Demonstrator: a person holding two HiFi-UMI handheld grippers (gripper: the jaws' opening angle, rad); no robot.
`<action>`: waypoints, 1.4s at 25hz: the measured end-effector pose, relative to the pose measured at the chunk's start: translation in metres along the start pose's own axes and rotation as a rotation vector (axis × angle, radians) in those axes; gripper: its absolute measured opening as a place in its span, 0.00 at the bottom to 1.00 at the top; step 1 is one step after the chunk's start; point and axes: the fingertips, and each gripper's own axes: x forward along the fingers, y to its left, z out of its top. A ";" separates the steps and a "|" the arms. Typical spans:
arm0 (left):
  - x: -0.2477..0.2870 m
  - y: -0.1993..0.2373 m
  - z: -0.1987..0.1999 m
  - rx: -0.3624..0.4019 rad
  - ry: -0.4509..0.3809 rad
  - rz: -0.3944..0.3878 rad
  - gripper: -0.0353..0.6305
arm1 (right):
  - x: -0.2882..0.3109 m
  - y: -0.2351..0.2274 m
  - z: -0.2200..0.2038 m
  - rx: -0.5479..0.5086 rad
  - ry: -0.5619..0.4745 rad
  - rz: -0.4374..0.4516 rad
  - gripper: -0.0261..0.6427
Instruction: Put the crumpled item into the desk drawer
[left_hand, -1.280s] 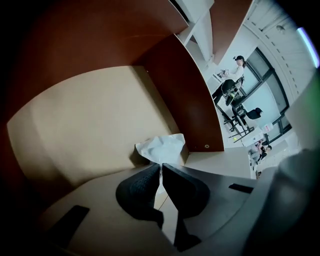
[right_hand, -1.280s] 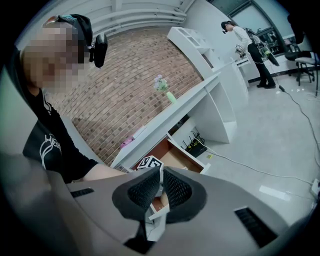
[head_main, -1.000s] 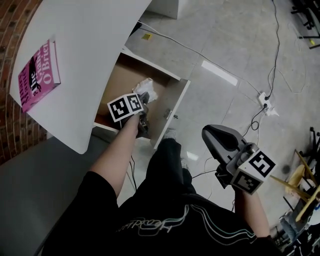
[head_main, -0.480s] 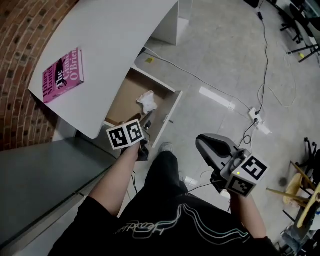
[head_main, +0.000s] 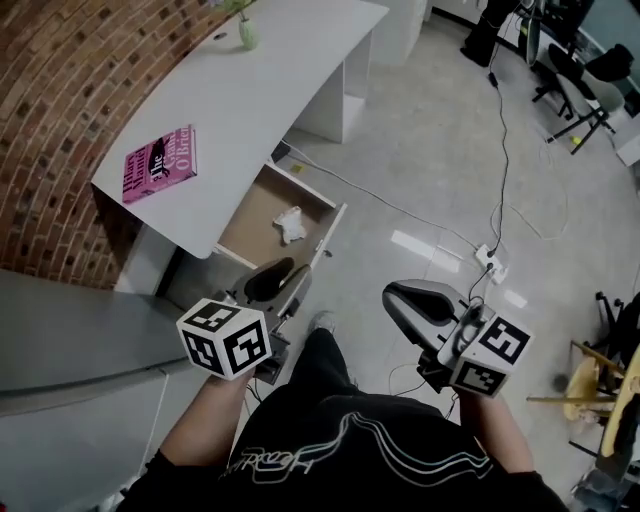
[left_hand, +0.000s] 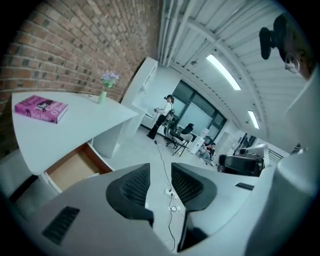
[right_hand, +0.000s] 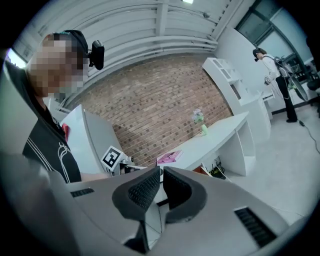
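Note:
The crumpled white item (head_main: 291, 224) lies alone on the brown bottom of the open desk drawer (head_main: 262, 196), which sticks out from under the white desk (head_main: 270, 90). My left gripper (head_main: 270, 283) hangs in front of the drawer, drawn back from it and close to my body. Its jaws are closing with nothing between them; in the left gripper view (left_hand: 160, 182) only floor shows through the gap. The right gripper (head_main: 412, 303) is held over the floor to the right, jaws together and empty (right_hand: 161, 186). The drawer (left_hand: 75, 167) shows at the lower left of the left gripper view.
A pink book (head_main: 160, 163) lies on the desk top, with a small vase of flowers (head_main: 247, 30) at its far end. A power strip (head_main: 490, 262) and cables run across the floor. The brick wall (head_main: 60, 120) is left. A person (left_hand: 162, 117) stands far off among chairs.
The left gripper has pulled back out of the drawer toward my body, leaving the crumpled item lying there. The head view has risen and backed away. The right gripper has barely moved.

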 end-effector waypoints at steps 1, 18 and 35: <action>-0.010 -0.018 0.004 0.024 -0.009 -0.013 0.26 | -0.008 0.009 0.005 -0.025 -0.005 0.009 0.11; -0.134 -0.211 0.044 0.259 -0.174 -0.258 0.09 | -0.078 0.133 0.060 -0.234 -0.121 0.092 0.11; -0.183 -0.265 0.041 0.324 -0.229 -0.319 0.09 | -0.117 0.198 0.079 -0.322 -0.196 0.117 0.11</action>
